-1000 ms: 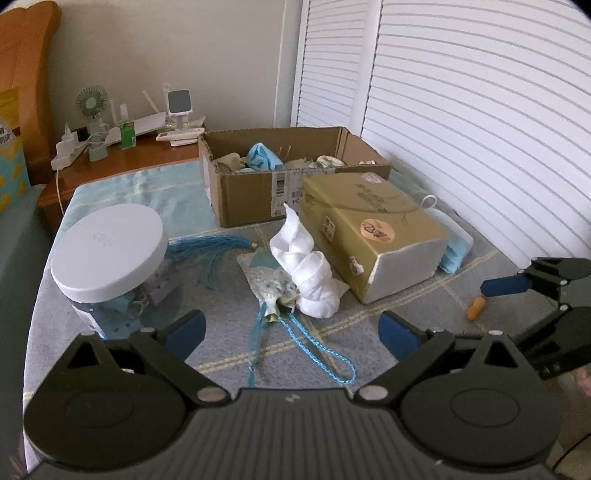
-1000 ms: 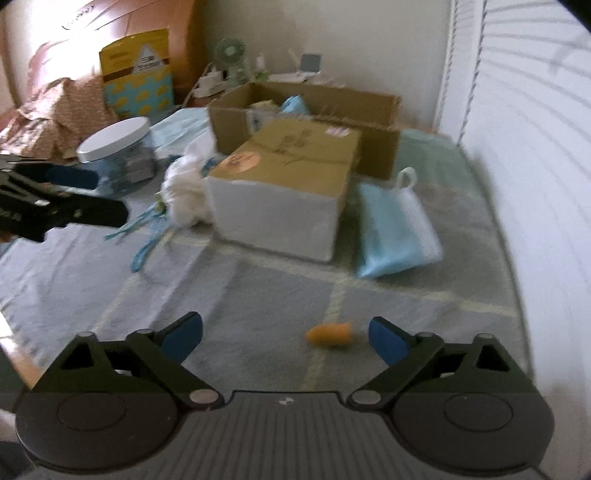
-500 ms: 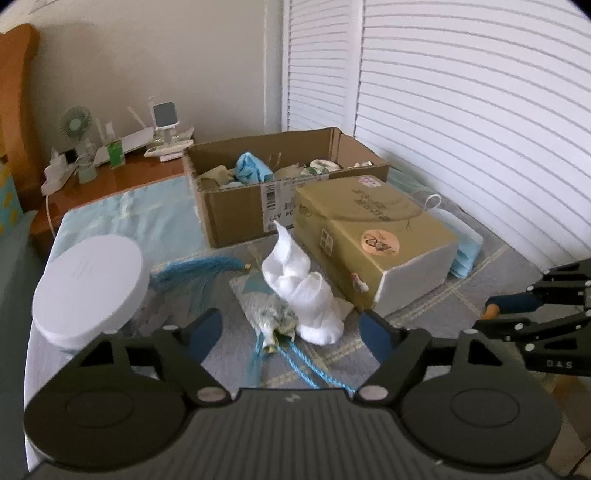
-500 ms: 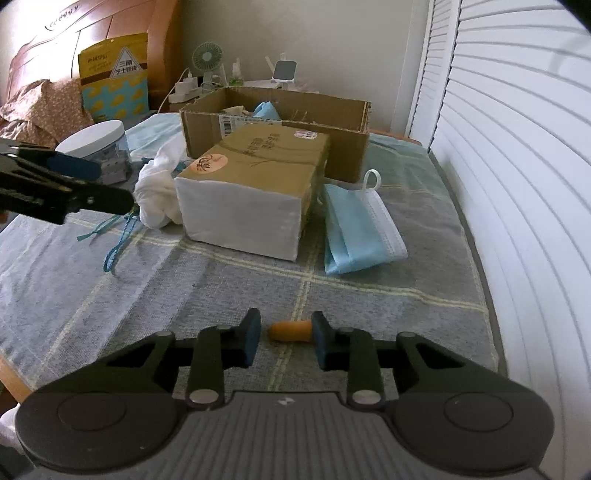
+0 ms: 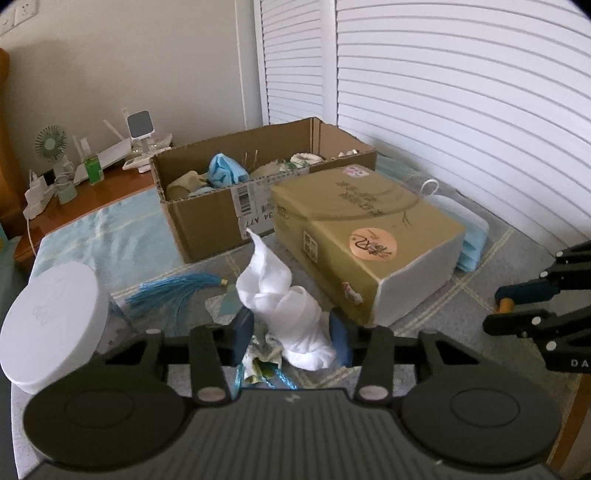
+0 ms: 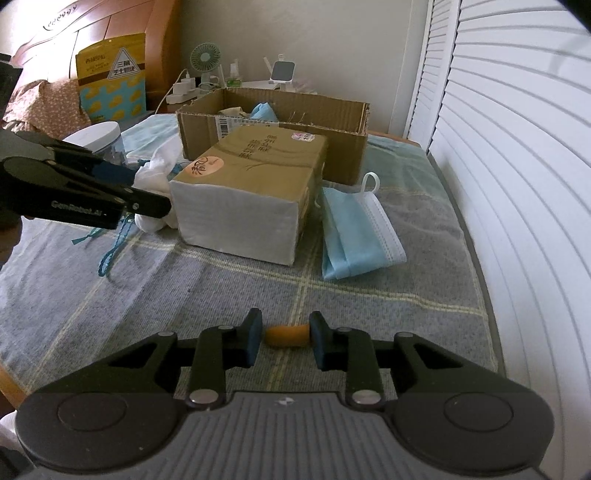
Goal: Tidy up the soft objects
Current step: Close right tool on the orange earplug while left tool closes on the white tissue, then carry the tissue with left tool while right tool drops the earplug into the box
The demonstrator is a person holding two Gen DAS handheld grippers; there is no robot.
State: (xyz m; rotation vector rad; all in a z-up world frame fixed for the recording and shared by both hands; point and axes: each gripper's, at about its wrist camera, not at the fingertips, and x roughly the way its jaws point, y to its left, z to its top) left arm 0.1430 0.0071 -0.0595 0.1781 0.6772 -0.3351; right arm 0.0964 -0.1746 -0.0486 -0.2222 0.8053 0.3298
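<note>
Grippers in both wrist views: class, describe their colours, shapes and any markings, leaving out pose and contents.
Both the left gripper and the right gripper are matte black plastic, each with a ribbed grey centre panel, two round discs, silver pivot pins and angular linkage arms. The fingertips carry dark blue pads. The right wrist view shows pale lettering along the left gripper's side; no cables or sleeves show.

Bedroom, plainly: carved wooden headboard at the far left corner, plaid blanket across the bed, bedside table with small fan and chargers, louvred closet doors along the right edge.
</note>
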